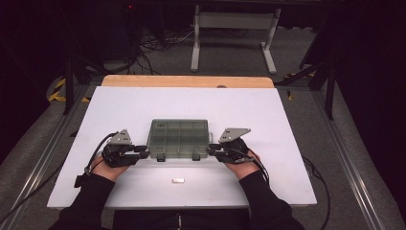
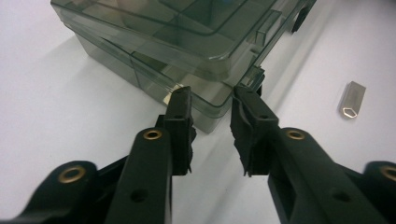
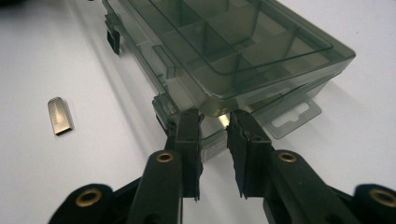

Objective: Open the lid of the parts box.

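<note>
A smoky see-through compartment box [image 1: 179, 137] lies on the white table with its lid down. My left gripper [image 1: 142, 150] is at its front left corner, and that corner [image 2: 205, 119] is wedged between the two jaws, which touch it on both sides. At the front right corner my right gripper [image 1: 210, 150] holds the box [image 3: 233, 56] the same way, its fingertips [image 3: 189, 121] pressed against the lower tray. A small silver metal piece [image 1: 178, 180] lies loose on the table in front of the box, also seen as the metal piece [image 2: 352, 99] and the metal piece [image 3: 60, 115].
The white table top [image 1: 143, 103] has a wooden edge at the back. Two dark latches [image 1: 161, 157] stick out of the box's front side. A clear hang tab [image 3: 292, 119] juts from the box's right end. Cables lie on the floor beyond.
</note>
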The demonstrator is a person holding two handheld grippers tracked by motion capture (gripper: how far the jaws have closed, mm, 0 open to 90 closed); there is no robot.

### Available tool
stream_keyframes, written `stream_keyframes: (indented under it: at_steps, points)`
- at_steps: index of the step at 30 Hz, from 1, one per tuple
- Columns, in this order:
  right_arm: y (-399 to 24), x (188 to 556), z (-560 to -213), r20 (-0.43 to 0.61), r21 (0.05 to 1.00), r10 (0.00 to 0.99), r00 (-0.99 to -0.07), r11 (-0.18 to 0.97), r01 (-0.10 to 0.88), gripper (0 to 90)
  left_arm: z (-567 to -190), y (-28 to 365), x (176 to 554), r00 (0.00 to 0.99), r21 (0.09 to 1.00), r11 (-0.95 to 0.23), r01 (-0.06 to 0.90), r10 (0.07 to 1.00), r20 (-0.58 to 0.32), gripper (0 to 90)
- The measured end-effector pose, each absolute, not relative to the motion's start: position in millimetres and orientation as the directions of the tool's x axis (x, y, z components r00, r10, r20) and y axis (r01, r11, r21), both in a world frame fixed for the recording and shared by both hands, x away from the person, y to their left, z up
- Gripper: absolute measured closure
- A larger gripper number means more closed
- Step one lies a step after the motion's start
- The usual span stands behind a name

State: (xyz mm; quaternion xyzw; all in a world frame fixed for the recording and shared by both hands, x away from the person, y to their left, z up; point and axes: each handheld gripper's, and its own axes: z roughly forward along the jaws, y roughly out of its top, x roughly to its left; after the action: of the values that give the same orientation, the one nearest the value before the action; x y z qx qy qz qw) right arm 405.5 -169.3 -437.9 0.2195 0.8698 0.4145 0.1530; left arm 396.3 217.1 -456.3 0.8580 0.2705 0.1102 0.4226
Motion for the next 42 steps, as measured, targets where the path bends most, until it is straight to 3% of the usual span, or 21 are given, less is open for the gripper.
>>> stream_keyframes:
  at_steps: [8,24,33,42]
  points:
    - [-170.7,405.0,-430.6,-0.092,0.813,0.519,-0.850,0.532,0.237,77.7,-453.2,217.8,394.4,0.833,0.806,-0.459,0.374,0.549,-0.073,89.9]
    - [-171.1,406.1,-430.3,-0.079,0.816,0.520,-0.850,0.524,0.245,73.7,-451.1,211.5,391.1,0.801,0.843,-0.393,0.367,0.594,-0.073,90.0]
    - [-170.7,412.6,-431.7,-0.045,0.806,0.512,-0.858,0.526,0.272,51.1,-450.2,210.7,389.5,0.792,0.851,-0.383,0.361,0.607,-0.063,90.0]
    - [-163.0,421.6,-429.3,-0.103,0.781,0.516,-0.850,0.571,0.253,32.4,-448.2,212.3,389.3,0.793,0.863,-0.364,0.351,0.606,-0.067,90.0]
